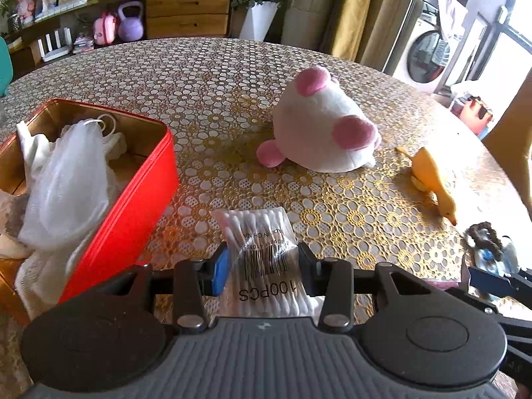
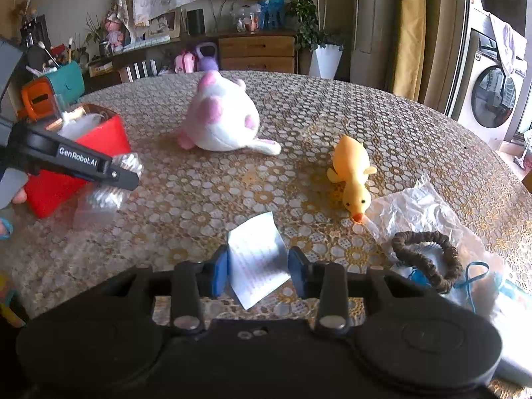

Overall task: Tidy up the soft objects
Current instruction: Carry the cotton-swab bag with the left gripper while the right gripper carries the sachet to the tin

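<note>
My left gripper (image 1: 262, 262) is shut on a clear bag of cotton swabs (image 1: 262, 232), held just above the table beside the red tin box (image 1: 133, 206). The box holds white mesh and cloths (image 1: 66, 179). From the right wrist view the left gripper (image 2: 126, 176) and its bag (image 2: 106, 196) hang in front of the box (image 2: 103, 139). My right gripper (image 2: 259, 272) is shut on a small white packet (image 2: 256, 259), tilted over the tablecloth. A white-and-pink plush (image 1: 319, 126) (image 2: 222, 116) and a yellow duck toy (image 1: 432, 179) (image 2: 352, 173) lie on the table.
A brown scrunchie (image 2: 425, 259) rests on crumpled white wrapping (image 2: 415, 206) with blue-ribboned items at the right. The round table (image 1: 212, 76) has a gold lace cloth. An orange and a teal container (image 2: 66, 83) stand at its far left edge. A washing machine (image 2: 492, 96) and curtains stand beyond.
</note>
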